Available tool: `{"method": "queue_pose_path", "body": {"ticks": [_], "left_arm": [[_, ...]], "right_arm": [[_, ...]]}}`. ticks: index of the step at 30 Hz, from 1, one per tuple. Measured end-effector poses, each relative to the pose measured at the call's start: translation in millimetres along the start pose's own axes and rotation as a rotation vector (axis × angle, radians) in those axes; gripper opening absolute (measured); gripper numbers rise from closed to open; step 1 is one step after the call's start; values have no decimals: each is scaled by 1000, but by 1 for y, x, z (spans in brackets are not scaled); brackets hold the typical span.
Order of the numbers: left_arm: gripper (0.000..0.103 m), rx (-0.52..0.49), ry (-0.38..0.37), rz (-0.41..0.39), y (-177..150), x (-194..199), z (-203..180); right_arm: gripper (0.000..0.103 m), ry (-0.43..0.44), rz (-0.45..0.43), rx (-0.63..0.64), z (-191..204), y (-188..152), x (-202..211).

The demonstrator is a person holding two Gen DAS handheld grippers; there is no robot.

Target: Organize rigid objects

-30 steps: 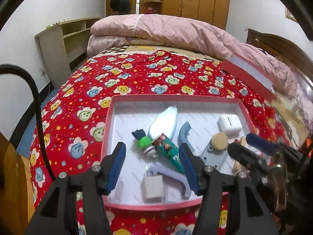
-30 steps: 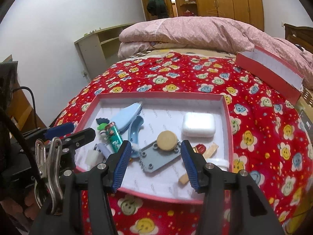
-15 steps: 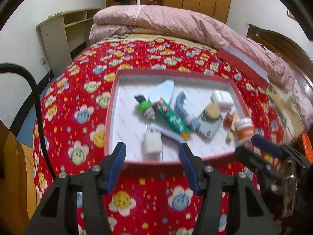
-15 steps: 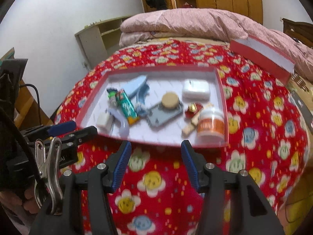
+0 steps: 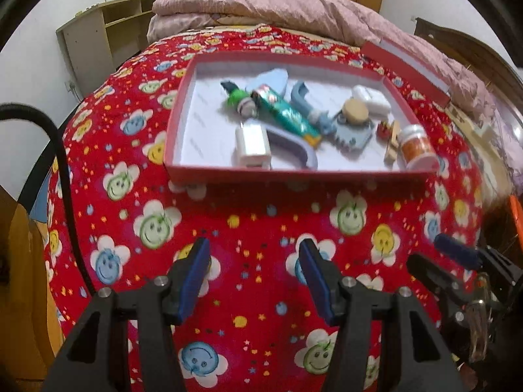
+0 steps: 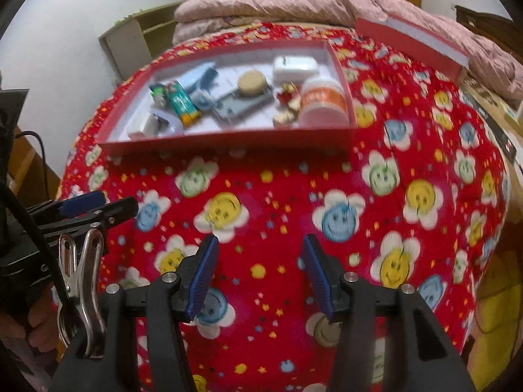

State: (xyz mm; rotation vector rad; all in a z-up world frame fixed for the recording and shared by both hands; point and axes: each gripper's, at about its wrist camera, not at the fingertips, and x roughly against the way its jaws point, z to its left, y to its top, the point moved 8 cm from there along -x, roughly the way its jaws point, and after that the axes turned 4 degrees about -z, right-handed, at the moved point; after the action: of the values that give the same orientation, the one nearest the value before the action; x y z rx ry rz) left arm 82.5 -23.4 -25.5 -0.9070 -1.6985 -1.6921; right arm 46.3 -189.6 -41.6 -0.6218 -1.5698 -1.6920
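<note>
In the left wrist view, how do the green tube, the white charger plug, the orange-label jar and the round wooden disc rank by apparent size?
Largest to smallest:
1. green tube
2. white charger plug and orange-label jar, which look alike, so unranked
3. round wooden disc

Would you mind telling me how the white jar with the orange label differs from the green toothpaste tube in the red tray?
The white jar is short and round; the toothpaste tube is long and flat. The jar sits in the tray's near right corner, while the tube lies diagonally nearer the middle, among other items. The jar is white with an orange label; the tube is green with a yellow end. Both rest inside the red tray, untouched by either gripper.
</note>
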Motion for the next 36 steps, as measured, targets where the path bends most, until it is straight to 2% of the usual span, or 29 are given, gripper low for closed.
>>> {"method": "queue_pose_path", "body": {"ticks": [2,5,10,28,36], "left_arm": [[60,1,1,12,-6,-3,-1],[60,-5,3,21,-15,-7,-3],[66,-11,20,-9,-18,-6,-4],[86,29,77,-4,-30,-8,5],[89,37,87,2,-32,-9,7]], "right_arm": [[55,-17,-8,-3,-1,-4,-3],[64,-33,-22,10,3,-4,-5],[70,-88,-58,26,10,-5,-8],[71,-83,-86,9,9,-7,-8],[71,-84,-83,8,9,-7,-9]]}}
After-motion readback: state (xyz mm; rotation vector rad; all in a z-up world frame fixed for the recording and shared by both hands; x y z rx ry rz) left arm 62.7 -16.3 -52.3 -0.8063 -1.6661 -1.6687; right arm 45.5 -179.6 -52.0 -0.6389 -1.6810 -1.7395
